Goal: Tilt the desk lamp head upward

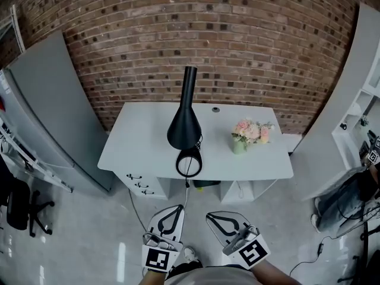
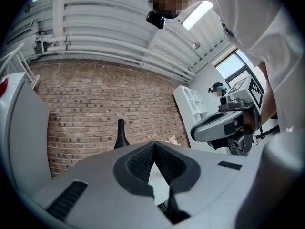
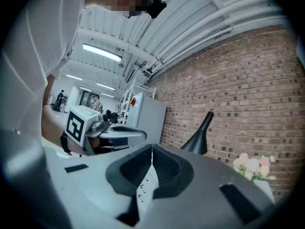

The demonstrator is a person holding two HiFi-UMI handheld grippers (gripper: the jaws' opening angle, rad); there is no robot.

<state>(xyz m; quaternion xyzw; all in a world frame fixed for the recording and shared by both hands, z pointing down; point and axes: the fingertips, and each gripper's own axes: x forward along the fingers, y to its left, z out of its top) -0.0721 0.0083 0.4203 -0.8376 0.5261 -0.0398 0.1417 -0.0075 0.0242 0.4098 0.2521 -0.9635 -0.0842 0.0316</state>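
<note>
A black desk lamp (image 1: 184,120) stands at the middle of a white desk (image 1: 142,147), its cone-shaped head reaching up toward the brick wall and its round base (image 1: 189,162) near the desk's front edge. The lamp's narrow top shows in the left gripper view (image 2: 120,133) and in the right gripper view (image 3: 200,135). Both grippers hang low in front of the desk, well short of the lamp. My left gripper (image 1: 173,211) is shut with nothing in it. My right gripper (image 1: 214,218) is also shut and empty.
A small vase of pink flowers (image 1: 248,134) stands on the desk to the right of the lamp. A grey cabinet (image 1: 50,111) flanks the desk on the left and white shelving (image 1: 356,117) on the right. A black cord (image 1: 187,190) drops from the lamp base.
</note>
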